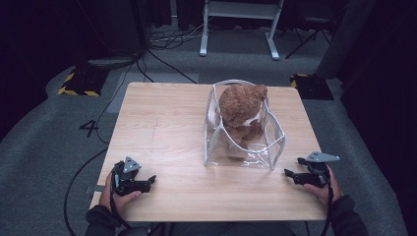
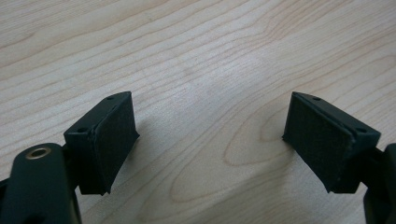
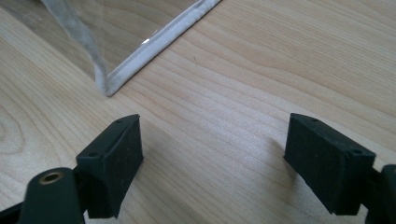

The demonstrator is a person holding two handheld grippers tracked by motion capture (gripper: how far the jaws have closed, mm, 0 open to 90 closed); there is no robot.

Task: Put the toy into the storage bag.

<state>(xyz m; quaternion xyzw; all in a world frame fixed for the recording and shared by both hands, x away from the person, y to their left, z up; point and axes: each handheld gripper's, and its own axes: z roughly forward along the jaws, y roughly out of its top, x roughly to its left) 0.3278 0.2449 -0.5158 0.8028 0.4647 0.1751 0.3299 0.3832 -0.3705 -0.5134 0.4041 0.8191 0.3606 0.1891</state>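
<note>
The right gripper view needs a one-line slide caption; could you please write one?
Right tool, jaws wide apart and empty, just above the wooden table, near a white-trimmed corner of the clear plastic bag.

Both forearms come in from the bottom of the high view, dark sleeves, one gripper in each hand. Left hand (image 1: 117,196) sits low at the near left of the counter, wrapped round the left gripper (image 1: 151,180); grey three-cornered plate on top, jaws pointing right and a bit forward. Its own view shows the jaws spread wide with nothing between them (just bare wood under the gap). Right hand (image 1: 325,189) is at the near right edge, holding the right gripper (image 1: 288,174) with its jaws aimed left toward the middle; those jaws are parted wide too, nothing held.
</note>
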